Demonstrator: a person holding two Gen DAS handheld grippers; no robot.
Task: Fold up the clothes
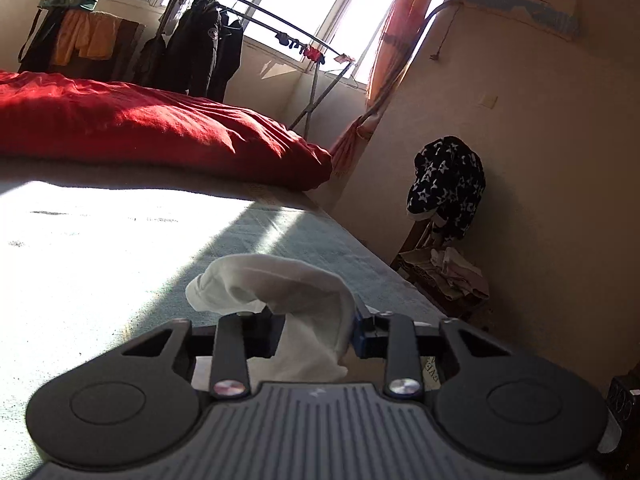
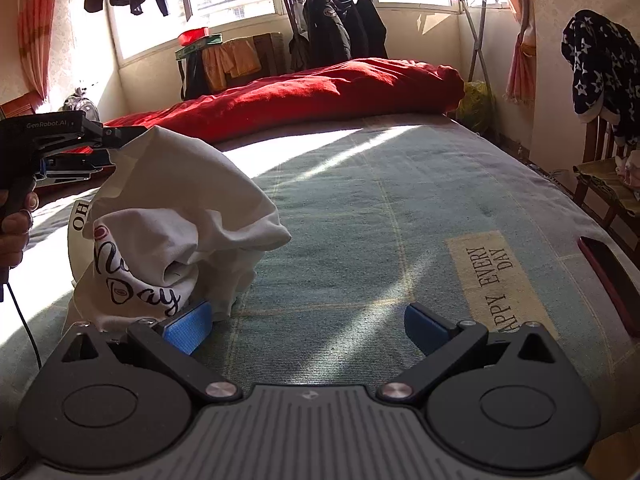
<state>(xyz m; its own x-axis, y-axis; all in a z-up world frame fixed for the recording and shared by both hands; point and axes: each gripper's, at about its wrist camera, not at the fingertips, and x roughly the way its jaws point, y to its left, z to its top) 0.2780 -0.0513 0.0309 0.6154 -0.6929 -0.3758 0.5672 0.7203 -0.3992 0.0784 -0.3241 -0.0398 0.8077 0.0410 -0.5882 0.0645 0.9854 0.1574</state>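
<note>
White cotton T-shirt with black script lettering (image 2: 168, 216) hangs bunched over the blue-green bed cover (image 2: 360, 208), its top pinched tight in your left tongs (image 1: 316, 332). Your right tongs (image 2: 306, 326) gape wide just beside its hem.

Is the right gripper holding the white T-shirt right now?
No, the right gripper stands open over the bed cover, its blue pads apart and empty, while the left gripper holds up the white T-shirt.
</note>
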